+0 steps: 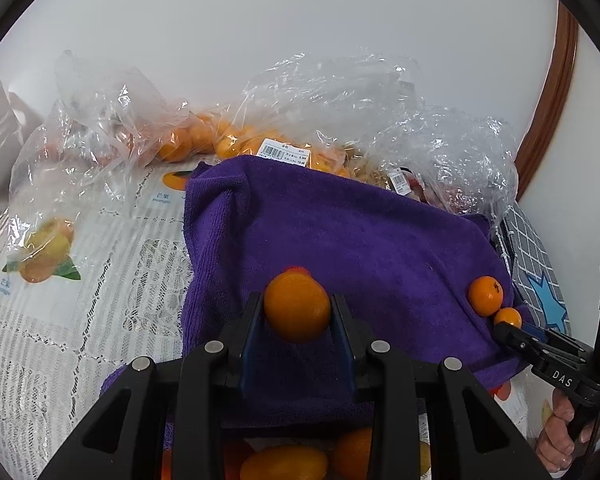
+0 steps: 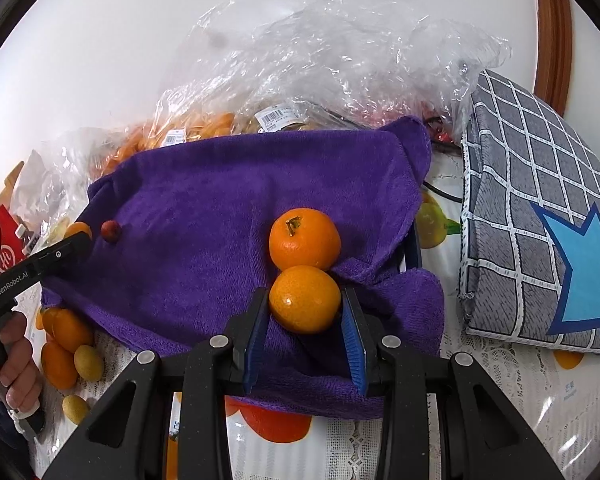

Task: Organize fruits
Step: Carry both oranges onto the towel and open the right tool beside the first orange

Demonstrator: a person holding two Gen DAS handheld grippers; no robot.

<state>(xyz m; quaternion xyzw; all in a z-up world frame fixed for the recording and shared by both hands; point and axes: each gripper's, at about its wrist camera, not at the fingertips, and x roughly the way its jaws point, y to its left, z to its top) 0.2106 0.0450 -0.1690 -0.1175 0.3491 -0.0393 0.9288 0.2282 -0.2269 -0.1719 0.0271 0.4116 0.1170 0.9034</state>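
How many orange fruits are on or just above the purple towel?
3. The left orange sits between the left tongs; the right orange between the right tongs; the stemmed orange lies touching it. Folds of the purple towel may hide more.

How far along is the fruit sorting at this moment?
Early. Done: one stemmed orange and a small red fruit lie on the purple towel. In hand: the left claw grips an orange; the right claw brackets a second orange touching the stemmed one, grip unclear. Remaining: the plastic bags behind the towel hold many more fruits, and loose fruits lie on the tablecloth.
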